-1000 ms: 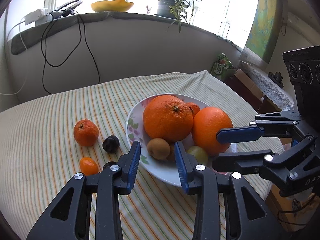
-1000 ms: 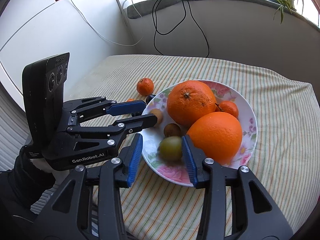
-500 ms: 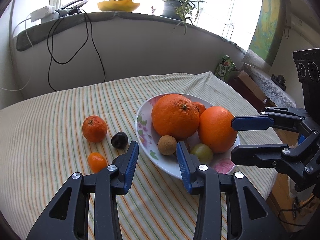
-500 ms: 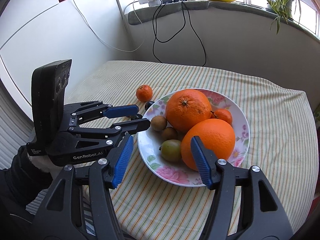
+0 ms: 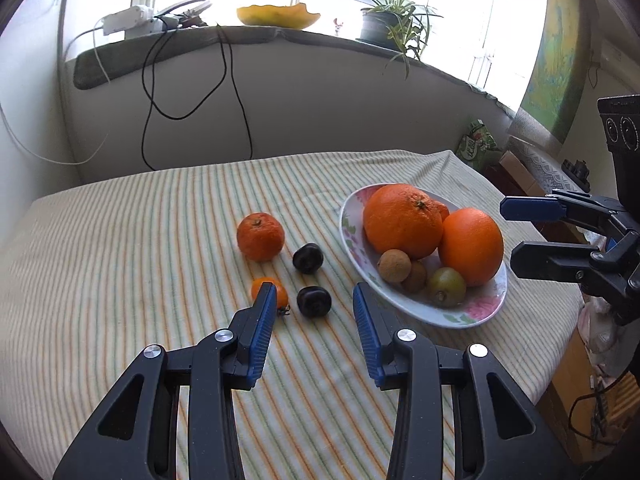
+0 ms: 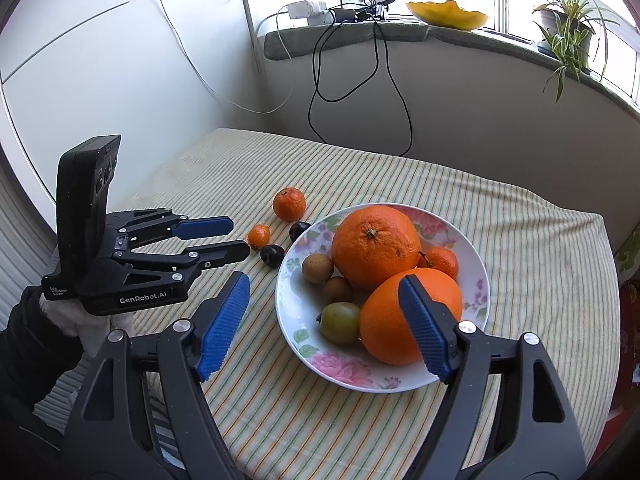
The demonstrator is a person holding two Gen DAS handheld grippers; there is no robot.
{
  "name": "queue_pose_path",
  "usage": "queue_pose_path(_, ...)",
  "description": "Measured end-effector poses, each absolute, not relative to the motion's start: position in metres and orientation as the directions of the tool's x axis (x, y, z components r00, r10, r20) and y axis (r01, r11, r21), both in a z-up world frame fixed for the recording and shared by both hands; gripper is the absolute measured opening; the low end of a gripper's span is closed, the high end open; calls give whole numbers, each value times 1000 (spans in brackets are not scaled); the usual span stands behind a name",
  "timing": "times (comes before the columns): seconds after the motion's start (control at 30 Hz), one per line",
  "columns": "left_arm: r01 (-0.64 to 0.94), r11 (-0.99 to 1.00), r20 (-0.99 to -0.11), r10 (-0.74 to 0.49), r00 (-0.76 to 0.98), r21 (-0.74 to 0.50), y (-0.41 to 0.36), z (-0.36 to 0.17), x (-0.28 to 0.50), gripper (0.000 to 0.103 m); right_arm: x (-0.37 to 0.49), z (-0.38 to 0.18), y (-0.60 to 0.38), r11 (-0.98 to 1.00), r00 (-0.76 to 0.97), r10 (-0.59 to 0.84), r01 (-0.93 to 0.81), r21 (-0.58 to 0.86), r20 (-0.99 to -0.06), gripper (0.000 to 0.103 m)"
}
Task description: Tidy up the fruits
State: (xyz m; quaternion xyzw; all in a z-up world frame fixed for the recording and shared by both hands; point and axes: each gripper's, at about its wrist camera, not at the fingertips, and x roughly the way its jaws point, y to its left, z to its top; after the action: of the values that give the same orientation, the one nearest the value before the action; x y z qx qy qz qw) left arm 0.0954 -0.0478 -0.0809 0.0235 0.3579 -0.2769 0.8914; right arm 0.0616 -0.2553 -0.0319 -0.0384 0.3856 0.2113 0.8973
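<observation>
Right tool [image 6: 324, 320] has just been opening, jaws wide and empty over the floral plate [image 6: 348, 376] of oranges. Left tool [image 5: 314, 308] released, empty, above a dark plum [image 5: 314, 301] on the striped bench [image 5: 120, 260]; tangerine [image 5: 260, 236] just beyond.

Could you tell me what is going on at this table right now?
A person is sorting fruit into a floral plate with two handheld claws. The right claw, whose jaws have just been opening, hangs empty near the plate. The left claw is open over a dark plum lying on the striped cloth.
</observation>
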Motion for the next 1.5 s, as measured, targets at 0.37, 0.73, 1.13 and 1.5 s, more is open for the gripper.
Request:
queue_pose_path(0.37,462,875,-670,-430,605,-144,-26,-91,97,38,75,-27,-247,900,613,355,-428,81,-705,84)
queue_pose_path(0.73,458,871,-675,-446,588,-176,-23,-98,108,38,119,-21,-233,877,562,419,-454,157,-713,84)
queue_pose_path(1.13,472,860,-677,-466,570,-195,-24,-102,117,38,158,-30,-210,864,503,435,-466,190,-746,84)
queue_pose_path(1.5,493,846,-679,-484,552,-202,-33,-104,124,38,194,-54,-189,850,402,463,-453,268,-790,84)
